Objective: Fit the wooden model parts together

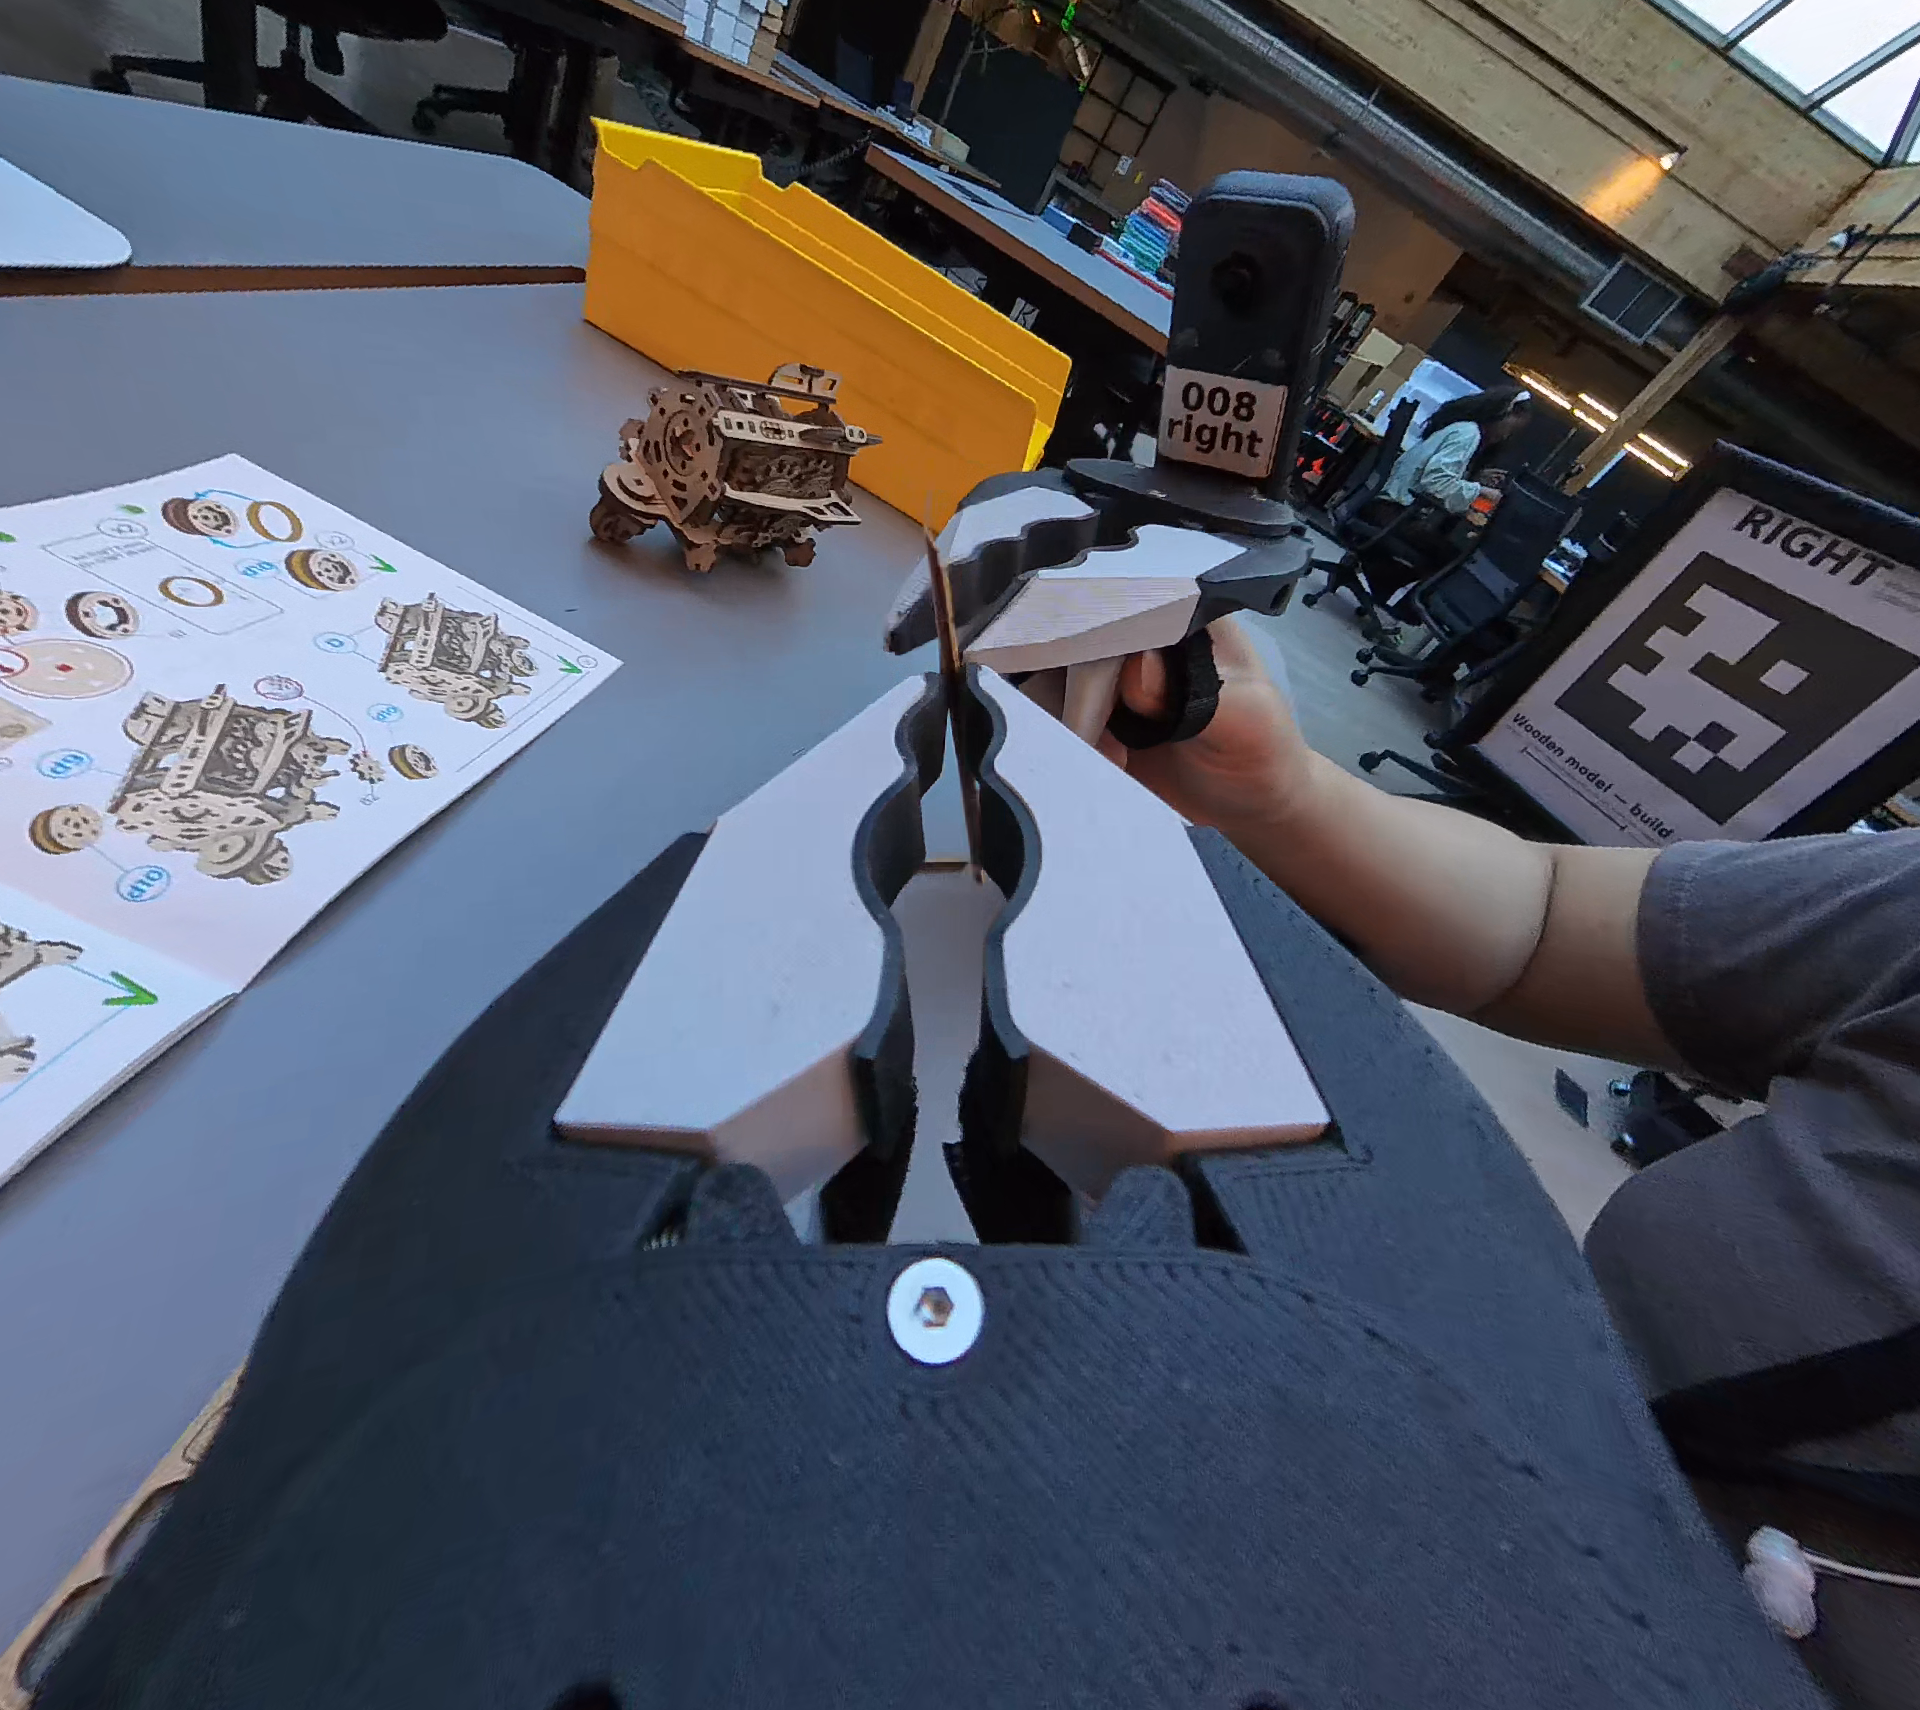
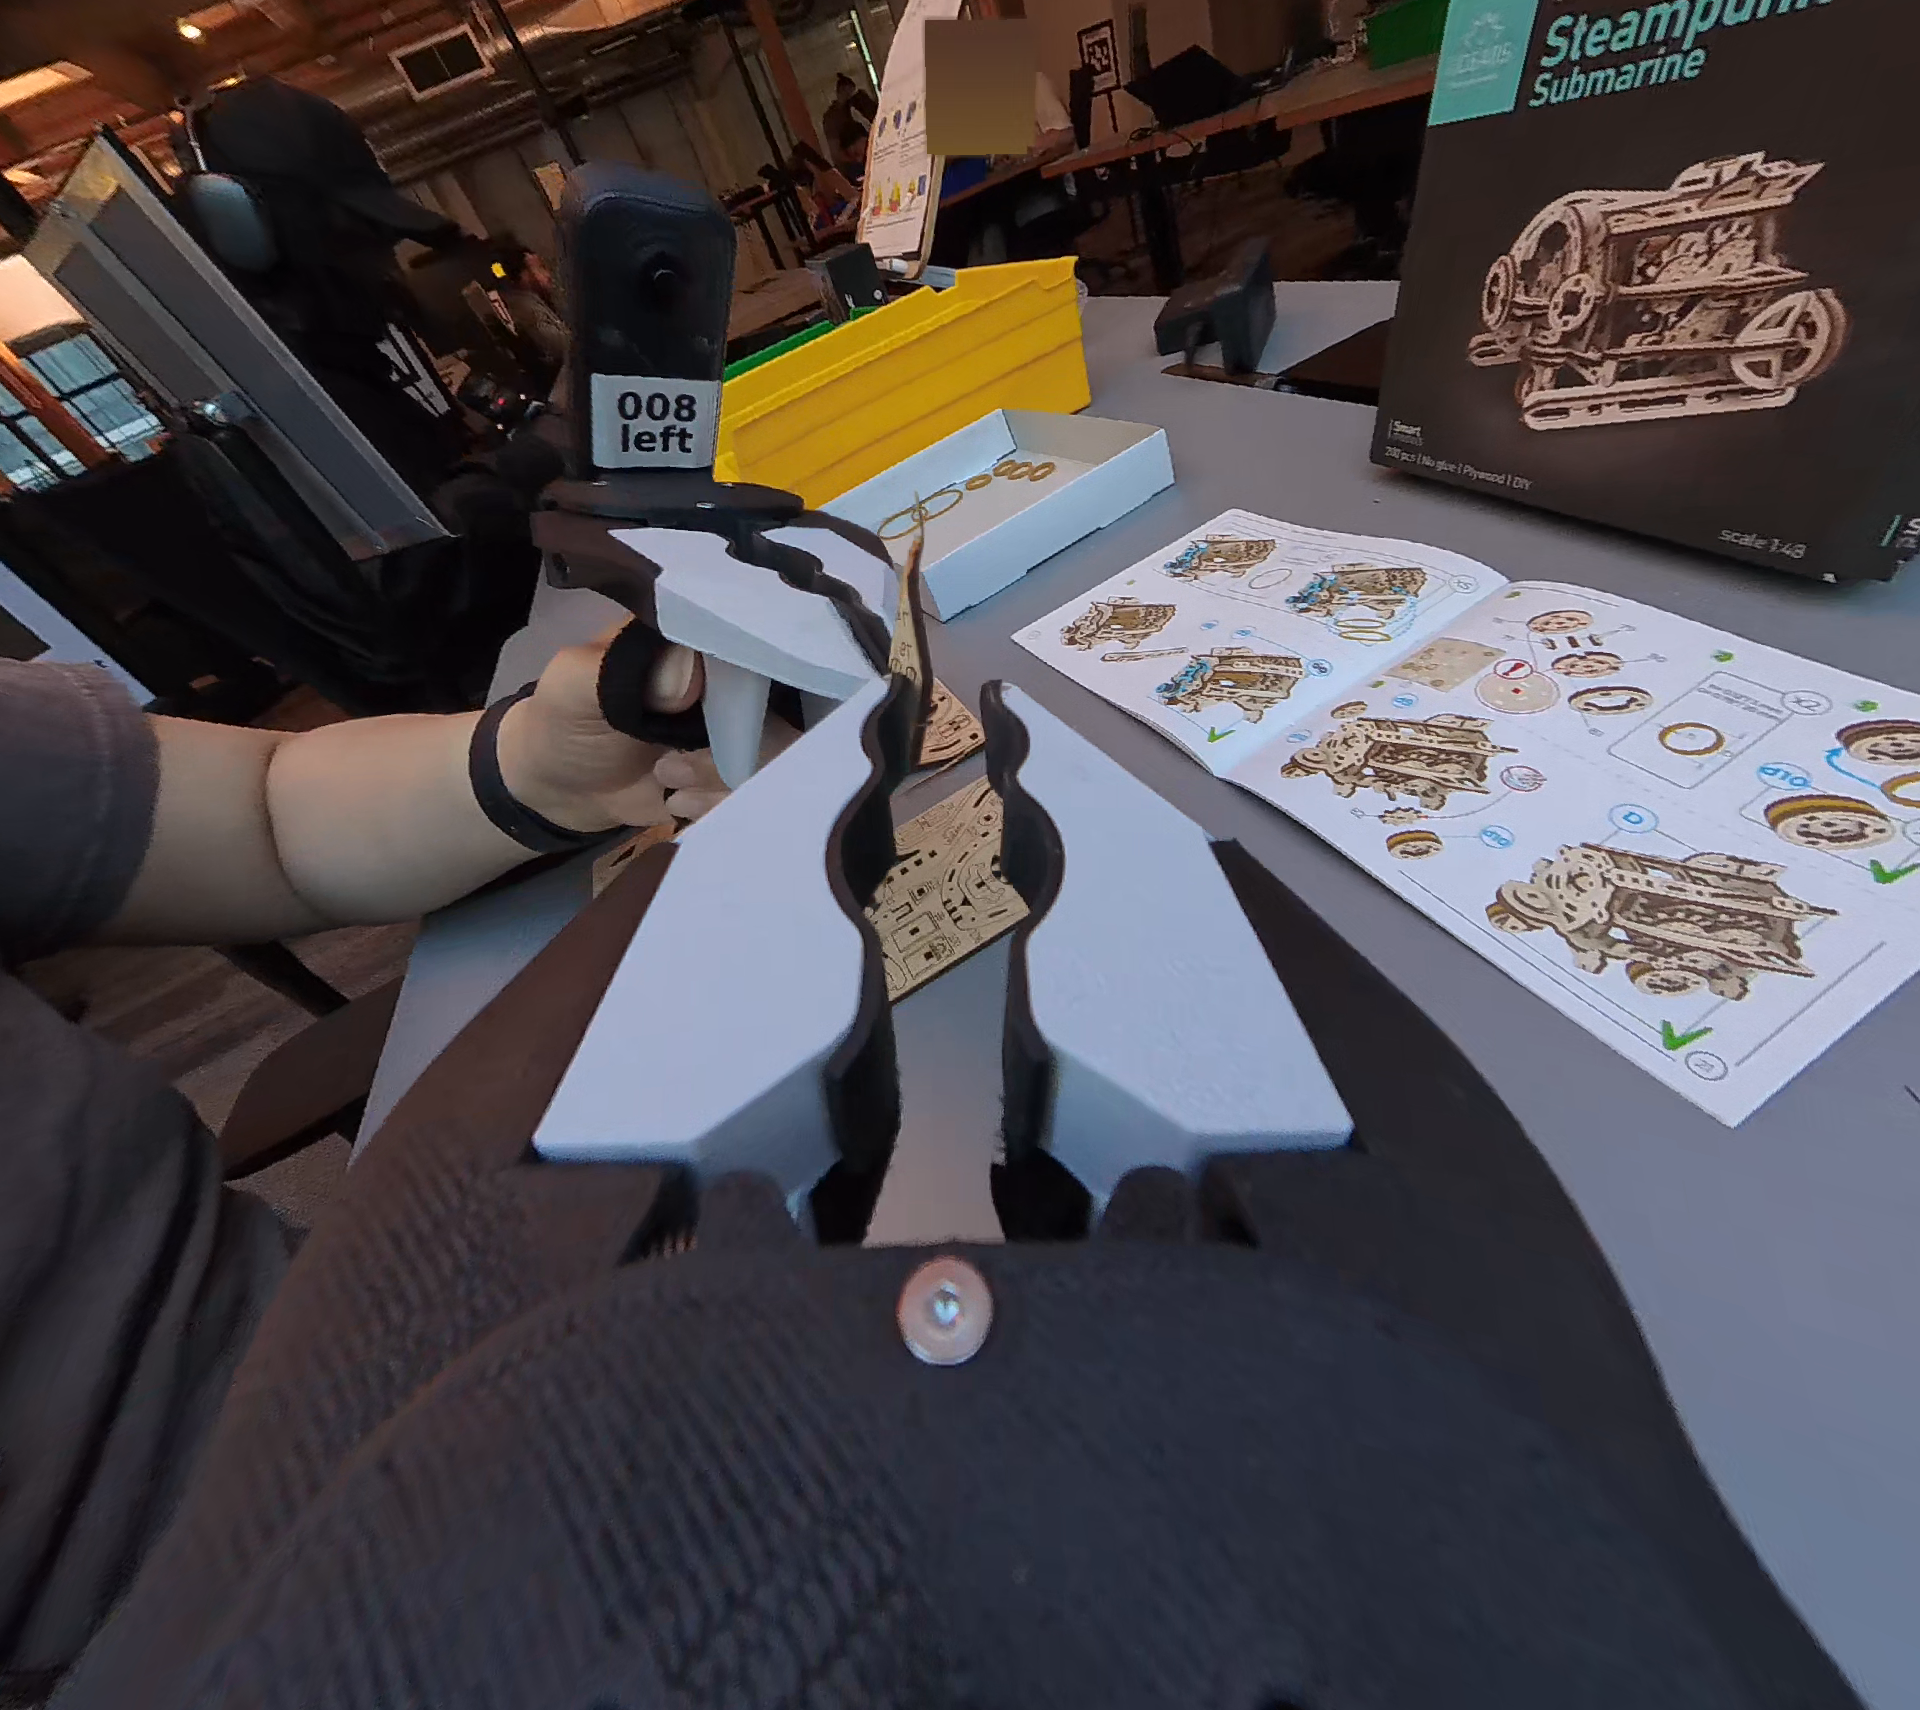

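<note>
My left gripper (image 1: 951,686) is shut on a thin wooden parts sheet (image 1: 943,621), held upright and seen edge-on above the table. In the right wrist view the same sheet (image 2: 906,634) hangs from the left gripper (image 2: 891,611). My right gripper (image 2: 941,704) is open, its left fingertip (image 2: 883,696) right beside the sheet's edge; whether it touches I cannot tell. It shows in the left wrist view (image 1: 920,621) meeting the sheet from the right. The half-built wooden model (image 1: 727,465) stands on the grey table (image 1: 416,372) beyond.
More wooden sheets (image 2: 945,891) lie on the table below the grippers. An open instruction booklet (image 2: 1507,777) lies to the right, the kit box (image 2: 1662,258) behind it. A white tray (image 2: 1091,465) with rubber rings and a yellow bin (image 2: 914,382) stand farther back. Less than 4 cm separates the two grippers' tips. Left tips and right tips are each some 20 cm from the half-built wooden model (image 1: 727,465).
</note>
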Demonstrator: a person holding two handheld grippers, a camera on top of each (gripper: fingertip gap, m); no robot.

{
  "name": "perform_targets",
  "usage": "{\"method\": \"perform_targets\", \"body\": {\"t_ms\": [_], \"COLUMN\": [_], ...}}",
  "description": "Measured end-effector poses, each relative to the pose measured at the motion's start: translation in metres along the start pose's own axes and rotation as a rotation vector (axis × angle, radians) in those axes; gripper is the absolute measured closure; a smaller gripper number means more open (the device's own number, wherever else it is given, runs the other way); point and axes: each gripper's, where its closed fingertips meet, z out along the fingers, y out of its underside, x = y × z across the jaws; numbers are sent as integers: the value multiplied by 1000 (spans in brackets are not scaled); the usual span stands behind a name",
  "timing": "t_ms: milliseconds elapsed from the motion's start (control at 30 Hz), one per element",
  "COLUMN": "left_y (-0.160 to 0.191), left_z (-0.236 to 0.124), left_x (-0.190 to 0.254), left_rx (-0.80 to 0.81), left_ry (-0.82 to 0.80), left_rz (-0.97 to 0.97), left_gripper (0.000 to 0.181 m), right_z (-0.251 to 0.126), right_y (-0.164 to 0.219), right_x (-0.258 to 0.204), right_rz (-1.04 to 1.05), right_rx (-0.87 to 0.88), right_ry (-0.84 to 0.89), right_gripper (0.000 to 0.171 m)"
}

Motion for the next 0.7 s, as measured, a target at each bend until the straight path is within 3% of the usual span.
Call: {"method": "perform_targets", "body": {"t_ms": [100,267,367,500,700], "left_y": [4,5,-4,-14,-8], "left_z": [2,3,2,-5,-2], "left_x": [-3,-5,1,-2,3], "left_rx": [-15,-13,31,88,50], "left_ry": [-31,-78,-7,23,55], "left_rz": [23,72,8,-76,-76], "left_gripper": [181,181,181,181,181], "right_z": [1,1,-2,-14,-2], "right_y": [4,5,-5,-16,4], "right_x": [-2,0,-7,-6,-15], "right_rz": [88,141,127,209,229], "right_rx": [-18,7,54,88,-34], "right_ry": [-43,-41,-100,-186,-235], "right_gripper": [170,170,170,162,154]}}
